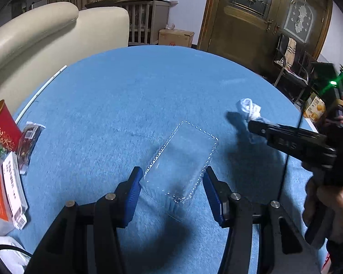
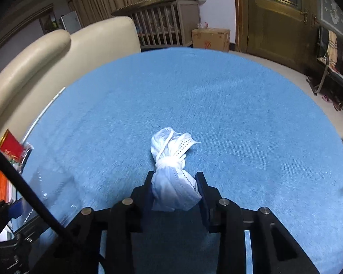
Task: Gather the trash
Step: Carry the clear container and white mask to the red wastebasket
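Trash is lying scattered over the blue bench (image 1: pixel 130 96), and we are working on two pieces of it at once. Our right tongs (image 2: pixel 175 188) are clamping a knotted white face mask (image 2: pixel 171 159): its lower part is sitting squeezed between the two pads, while the knot and the upper folds are sticking out ahead of the fingertips. Seen from the left wrist, that mask (image 1: pixel 249 108) is hanging at the tip of the right tongs (image 1: pixel 255 125), near the bench's right edge, with a hand (image 1: pixel 331 207) gripping the handle below.

Our left tongs (image 1: pixel 171 182) are standing partly spread around a clear plastic tray (image 1: pixel 183 159). The tray is lying between the blue pads (image 1: pixel 131 191), its near end inside the gap; whether the pads are touching its sides we cannot tell.

At the left edge of the bench, more items are waiting: a red paper cup (image 1: pixel 3 125), a dark snack wrapper (image 1: pixel 28 143) just beside it, and an orange-and-white packet (image 1: pixel 2 187) nearer to us. A cream sofa (image 1: pixel 45 38) is standing behind the bench.
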`<state>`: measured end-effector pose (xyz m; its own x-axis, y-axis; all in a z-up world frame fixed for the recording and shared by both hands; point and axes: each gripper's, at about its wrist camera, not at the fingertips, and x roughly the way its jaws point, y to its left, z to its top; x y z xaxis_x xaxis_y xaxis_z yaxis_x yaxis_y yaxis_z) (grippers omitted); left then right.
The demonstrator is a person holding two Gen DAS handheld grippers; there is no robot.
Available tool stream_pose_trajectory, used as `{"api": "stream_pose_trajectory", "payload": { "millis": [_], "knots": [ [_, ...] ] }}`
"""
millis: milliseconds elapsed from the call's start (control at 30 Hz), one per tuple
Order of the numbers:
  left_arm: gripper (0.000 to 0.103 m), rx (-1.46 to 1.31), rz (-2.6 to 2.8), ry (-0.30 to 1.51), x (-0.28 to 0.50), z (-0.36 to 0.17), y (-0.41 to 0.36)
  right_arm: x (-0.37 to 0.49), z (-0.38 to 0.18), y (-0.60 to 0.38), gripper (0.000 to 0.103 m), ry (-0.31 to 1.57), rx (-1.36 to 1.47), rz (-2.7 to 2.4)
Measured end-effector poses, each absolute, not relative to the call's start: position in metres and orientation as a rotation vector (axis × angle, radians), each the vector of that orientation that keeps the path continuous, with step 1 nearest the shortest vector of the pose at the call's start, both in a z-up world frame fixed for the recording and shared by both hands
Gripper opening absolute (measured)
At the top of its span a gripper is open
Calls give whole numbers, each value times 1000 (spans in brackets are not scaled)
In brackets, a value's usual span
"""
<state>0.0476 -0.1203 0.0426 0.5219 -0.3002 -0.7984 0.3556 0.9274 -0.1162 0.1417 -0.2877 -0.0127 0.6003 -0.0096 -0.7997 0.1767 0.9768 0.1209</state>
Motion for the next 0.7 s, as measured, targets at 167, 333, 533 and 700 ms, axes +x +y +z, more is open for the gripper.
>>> {"api": "stream_pose_trajectory", "payload": {
  "millis": [167,333,533,700],
  "knots": [
    [55,65,-389,939,28,48,-124,107,0,-288,37,899,204,-106],
    [55,60,-383,945,7,51,-122,59,6,-288,37,890,242,-102],
    [56,62,-383,932,-27,62,-123,8,11,-285,37,879,275,-98],
    [56,66,-393,921,-53,68,-123,-25,15,-278,37,867,288,-92]
  ]
}}
